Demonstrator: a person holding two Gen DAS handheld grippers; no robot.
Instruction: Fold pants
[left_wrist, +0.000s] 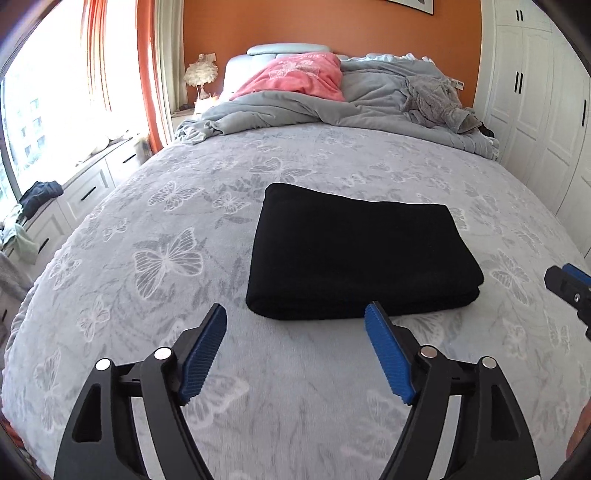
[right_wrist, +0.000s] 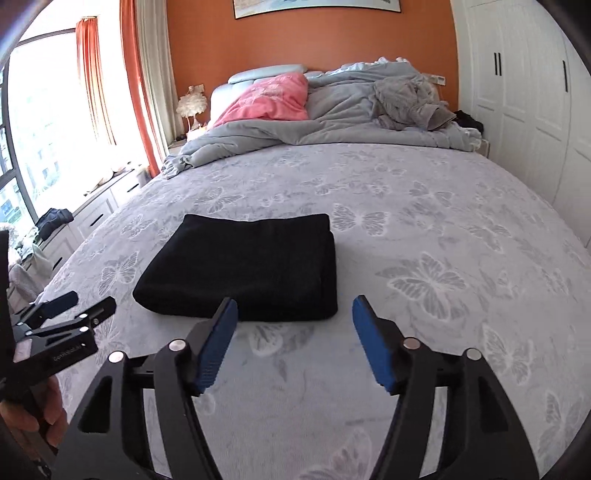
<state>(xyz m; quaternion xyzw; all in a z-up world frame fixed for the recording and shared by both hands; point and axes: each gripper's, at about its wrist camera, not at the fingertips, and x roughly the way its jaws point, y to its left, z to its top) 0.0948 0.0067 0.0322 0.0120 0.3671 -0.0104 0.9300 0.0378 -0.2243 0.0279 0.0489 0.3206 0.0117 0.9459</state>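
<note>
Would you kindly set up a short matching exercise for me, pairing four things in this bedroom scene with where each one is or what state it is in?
Things:
1. black pants
2. pink pillow
3. left hand-held gripper
4. crumpled grey garment

Places or states:
A. leaning against the headboard
B. folded into a flat rectangle in the middle of the bedspread
C. heaped on the duvet near the wardrobe side
D. open and empty, just short of the near edge of the fold

Pairs: 1-B, 2-A, 3-D, 4-C
</note>
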